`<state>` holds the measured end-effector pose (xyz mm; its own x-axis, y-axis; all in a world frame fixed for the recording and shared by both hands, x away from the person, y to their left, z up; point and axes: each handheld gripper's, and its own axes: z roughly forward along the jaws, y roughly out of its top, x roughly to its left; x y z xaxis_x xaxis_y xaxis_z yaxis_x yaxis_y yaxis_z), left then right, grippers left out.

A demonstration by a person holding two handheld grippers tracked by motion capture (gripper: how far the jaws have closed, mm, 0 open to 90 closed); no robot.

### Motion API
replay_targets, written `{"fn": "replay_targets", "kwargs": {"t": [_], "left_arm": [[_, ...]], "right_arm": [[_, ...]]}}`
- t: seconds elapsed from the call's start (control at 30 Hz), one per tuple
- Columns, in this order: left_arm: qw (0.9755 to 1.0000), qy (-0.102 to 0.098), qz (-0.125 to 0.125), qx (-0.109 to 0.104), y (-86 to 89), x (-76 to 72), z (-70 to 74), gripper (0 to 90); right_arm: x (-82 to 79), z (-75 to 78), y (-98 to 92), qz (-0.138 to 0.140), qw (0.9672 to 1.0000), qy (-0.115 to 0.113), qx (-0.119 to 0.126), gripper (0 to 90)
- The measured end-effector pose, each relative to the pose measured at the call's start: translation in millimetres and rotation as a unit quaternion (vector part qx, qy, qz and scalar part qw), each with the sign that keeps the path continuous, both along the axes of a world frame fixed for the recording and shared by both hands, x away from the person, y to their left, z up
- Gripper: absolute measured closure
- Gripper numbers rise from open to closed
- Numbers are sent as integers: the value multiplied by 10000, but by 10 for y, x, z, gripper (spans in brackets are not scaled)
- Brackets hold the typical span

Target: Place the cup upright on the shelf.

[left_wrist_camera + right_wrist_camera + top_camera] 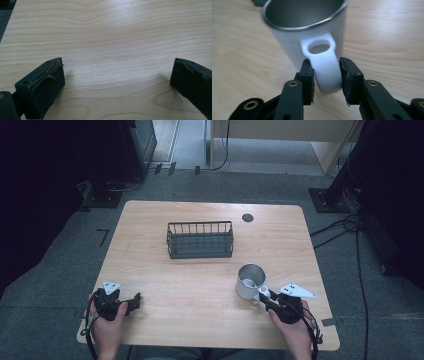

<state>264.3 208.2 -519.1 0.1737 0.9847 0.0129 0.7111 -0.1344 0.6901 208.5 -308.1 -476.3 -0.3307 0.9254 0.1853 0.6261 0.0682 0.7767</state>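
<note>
The white metal mug with a steel-lined inside [312, 37] stands upright on the pale wooden counter [200, 290], its looped white handle [324, 67] pointing straight back between my right fingers [308, 75], which pinch that handle from either side; the cup body rises just beyond the fingertips, its mouth open upward and tipped slightly away from me. So my right gripper [267, 297] is the one on the mug, at the near right part of the counter, and I judge any lift will swing the weight forward of the pinch, since the body hangs past the handle. Farther out, ahead and to the left of those fingers, sits a dark wire basket, rectangular and open-topped [200, 240], its long side running across the counter, well apart from the mug. My left gripper [131, 304] rests at the near left, far from the mug, its fingers [42, 82] spread wide over bare wood with nothing between them. I count one mug, one basket, two grippers.
</note>
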Motion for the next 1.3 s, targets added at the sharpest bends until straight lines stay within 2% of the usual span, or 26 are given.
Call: {"fn": "replay_targets", "kwargs": {"t": [0.03, 0.07, 0.17, 0.33, 0.43, 0.47, 0.5, 0.6, 0.63, 0.73, 0.8, 0.83, 0.87, 0.97, 1.1, 1.13, 1.3], "left_arm": [[10000, 0, 0, 0, 0, 0, 0, 0], [10000, 1, -2, 1, 0, 0, 0, 0], [10000, 0, -2, 0, 0, 0, 0, 0], [10000, 1, -3, 2, 0, 0, 0, 0], [10000, 1, -2, 2, 0, 0, 0, 0], [10000, 1, -2, 2, 0, 0, 0, 0], [10000, 0, -2, 1, 0, 0, 0, 0], [10000, 0, -3, 2, 0, 0, 0, 0], [10000, -3, 0, -4, -1, 0, 0, 0], [10000, 0, -2, 1, 0, 0, 0, 0], [10000, 0, -3, 1, 0, 0, 0, 0], [10000, -5, 2, -5, -1, 1, -1, 0], [10000, 1, -3, 0, 0, 0, 0, 0], [10000, 1, -4, 2, 0, 0, 0, 0], [10000, -4, 2, -6, -1, 1, -1, 0], [10000, -5, 2, -5, -1, 1, -1, 0], [10000, -4, 1, -5, -1, 1, -1, 0]], "right_arm": [[0, 0, 0, 0, 10000, 0, 0, 649], [-6, -12, -26, -345, 9993, -96, -142, 631], [-20, -24, -83, -651, 9974, -241, -176, 652], [-13, -43, -115, -725, 9964, -346, -285, 677], [15, -63, -135, -962, 9939, -412, -353, 698], [15, -63, -135, -962, 9939, -412, -353, 698], [26, -70, -151, -1245, 9902, -473, -414, 698], [25, -68, -171, -1536, 9843, -664, -568, 690], [28, -70, -177, -1564, 9831, -713, -632, 694], [55, -102, -192, -1589, 9827, -672, -677, 718], [68, -113, -197, -1541, 9838, -670, -621, 721], [98, -133, -208, -1319, 9877, -682, -495, 708], [113, -144, -210, -1259, 9884, -695, -484, 701], [143, -169, -218, -1332, 9874, -703, -476, 763], [154, -180, -225, -1449, 9860, -741, -356, 790], [162, -197, -205, -1530, 9842, -800, -402, 811], [175, -216, -173, -1642, 9813, -910, -414, 824]]}}
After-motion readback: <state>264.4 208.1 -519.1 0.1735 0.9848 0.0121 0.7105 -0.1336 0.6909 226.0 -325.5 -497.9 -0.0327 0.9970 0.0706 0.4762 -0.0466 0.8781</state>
